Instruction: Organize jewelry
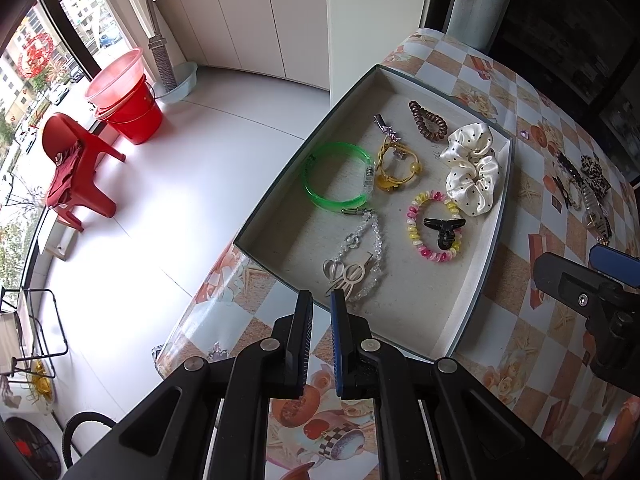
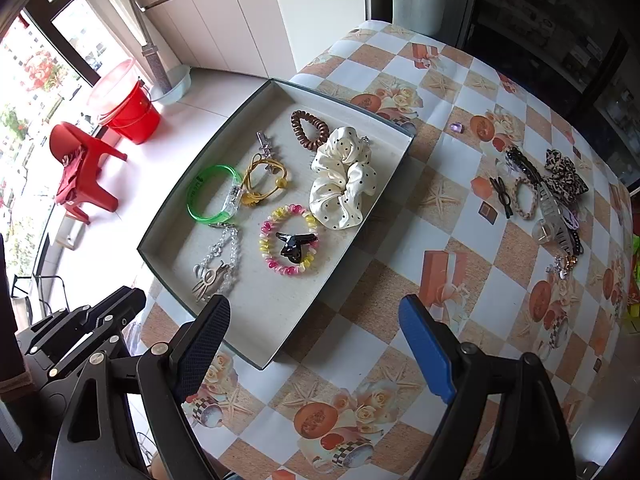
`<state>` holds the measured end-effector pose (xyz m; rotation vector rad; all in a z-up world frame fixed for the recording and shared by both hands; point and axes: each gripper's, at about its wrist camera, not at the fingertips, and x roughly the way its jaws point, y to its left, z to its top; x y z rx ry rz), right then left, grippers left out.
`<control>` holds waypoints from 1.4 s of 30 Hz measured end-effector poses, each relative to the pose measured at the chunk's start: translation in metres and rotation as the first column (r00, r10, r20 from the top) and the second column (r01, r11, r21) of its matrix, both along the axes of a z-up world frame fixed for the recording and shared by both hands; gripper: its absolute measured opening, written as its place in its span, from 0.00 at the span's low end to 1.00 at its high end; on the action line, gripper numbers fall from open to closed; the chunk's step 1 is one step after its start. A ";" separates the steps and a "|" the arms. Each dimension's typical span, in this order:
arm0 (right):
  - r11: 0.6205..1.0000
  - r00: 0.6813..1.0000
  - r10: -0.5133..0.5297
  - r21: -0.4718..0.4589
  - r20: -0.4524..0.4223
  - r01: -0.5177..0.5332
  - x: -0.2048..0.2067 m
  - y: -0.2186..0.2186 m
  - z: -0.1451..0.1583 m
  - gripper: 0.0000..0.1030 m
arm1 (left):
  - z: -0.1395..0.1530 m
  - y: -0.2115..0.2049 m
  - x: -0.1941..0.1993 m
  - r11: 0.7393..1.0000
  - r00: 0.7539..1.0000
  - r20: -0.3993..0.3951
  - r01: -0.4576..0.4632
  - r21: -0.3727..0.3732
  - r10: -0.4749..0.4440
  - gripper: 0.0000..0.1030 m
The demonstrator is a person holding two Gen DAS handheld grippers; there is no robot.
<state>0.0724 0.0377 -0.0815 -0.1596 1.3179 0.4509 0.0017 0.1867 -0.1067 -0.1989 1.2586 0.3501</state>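
Note:
A shallow grey tray (image 1: pixel 486 276) (image 2: pixel 320 304) lies on the checked tablecloth. In it are a green bangle (image 1: pixel 336 176) (image 2: pixel 212 196), yellow hair ties (image 1: pixel 396 168), a brown coil tie (image 2: pixel 310 130), a cream dotted scrunchie (image 1: pixel 474 168) (image 2: pixel 344 176), a pink-yellow bead bracelet (image 2: pixel 288 240) with a black claw clip (image 1: pixel 444 230) on it, and a clear bead chain (image 1: pixel 364 256). My left gripper (image 1: pixel 322 300) hovers shut and empty over the tray's near rim. My right gripper (image 2: pixel 316 312) stands open and empty over the tray's near corner. A pile of loose clips and ties (image 2: pixel 544 200) lies to the right.
A small purple bead (image 2: pixel 456 127) sits on the cloth past the tray. The table's left edge drops to a white floor with a red chair (image 2: pixel 86 168) and red bucket (image 2: pixel 128 108). Dark shelving stands behind the table.

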 end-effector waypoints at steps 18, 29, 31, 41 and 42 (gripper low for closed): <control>1.000 1.000 -0.001 -0.001 -0.002 0.001 0.001 0.001 0.000 0.86 | 0.001 0.000 0.002 1.000 1.000 -0.002 -0.002 0.003 0.002 0.11; 1.000 1.000 0.002 -0.001 -0.002 -0.002 0.001 0.001 -0.001 0.86 | 0.001 0.000 0.003 1.000 1.000 0.004 -0.002 0.008 0.002 0.11; 1.000 1.000 0.000 -0.002 -0.003 0.000 0.002 0.002 -0.001 0.86 | 0.001 0.001 0.003 1.000 1.000 0.004 -0.001 0.009 0.001 0.11; 1.000 1.000 0.001 -0.001 -0.003 -0.001 0.001 0.002 0.000 0.86 | 0.002 0.000 0.003 1.000 1.000 0.010 -0.008 0.007 0.008 0.11; 1.000 1.000 0.001 -0.001 -0.003 -0.001 0.001 0.002 0.000 0.86 | 0.002 0.000 0.004 1.000 1.000 0.010 -0.010 0.008 0.010 0.11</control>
